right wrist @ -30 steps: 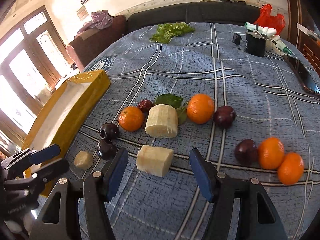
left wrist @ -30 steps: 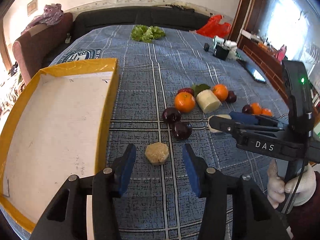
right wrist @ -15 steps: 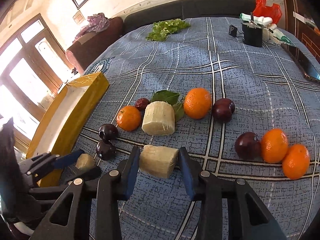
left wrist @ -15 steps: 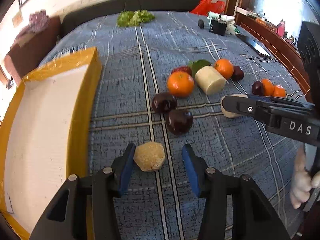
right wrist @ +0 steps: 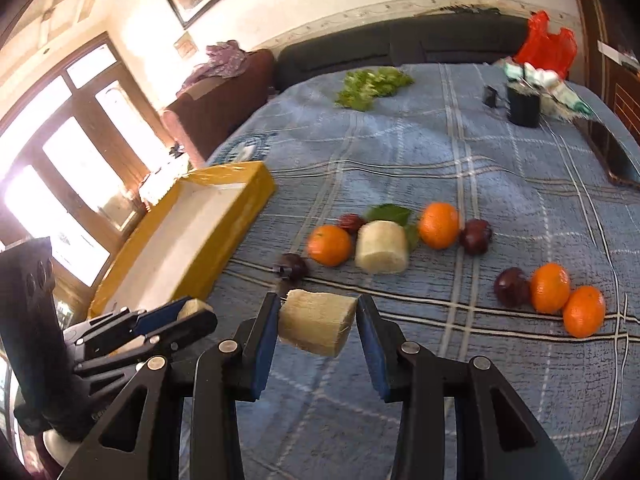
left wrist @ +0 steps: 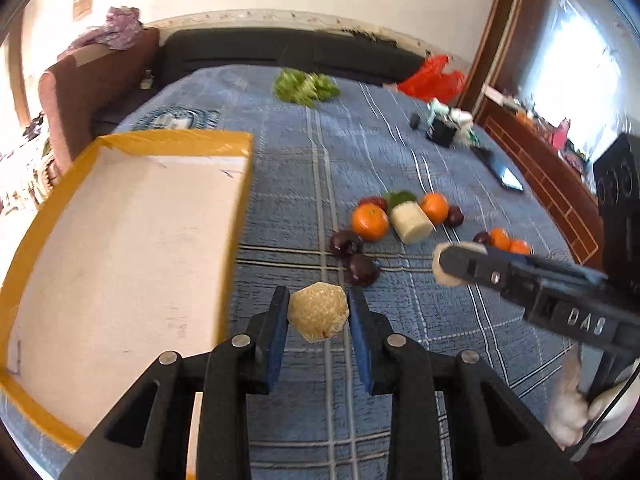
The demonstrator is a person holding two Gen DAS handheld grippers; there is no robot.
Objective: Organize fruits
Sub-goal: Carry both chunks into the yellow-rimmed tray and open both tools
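Observation:
My left gripper (left wrist: 318, 316) is shut on a small pale sugarcane piece (left wrist: 318, 312) and holds it above the blue cloth, just right of the yellow-rimmed box (left wrist: 120, 248). My right gripper (right wrist: 317, 326) is shut on a longer pale sugarcane piece (right wrist: 316, 326), lifted off the cloth. It also shows in the left wrist view (left wrist: 460, 264). A third sugarcane piece (right wrist: 382, 246) lies among oranges (right wrist: 329, 245) and dark plums (right wrist: 475, 236). Two more oranges (right wrist: 566, 300) and a plum (right wrist: 511, 286) lie to the right.
Green lettuce (right wrist: 370, 82) lies at the far end of the cloth. A black cup (right wrist: 524, 104), a red bag (right wrist: 546, 44) and a phone (right wrist: 618, 160) are at the far right. A dark sofa runs behind the table.
Both grippers closed on their sugarcane pieces and lifted them off the cloth. The left one rose and moved toward the yellow box.

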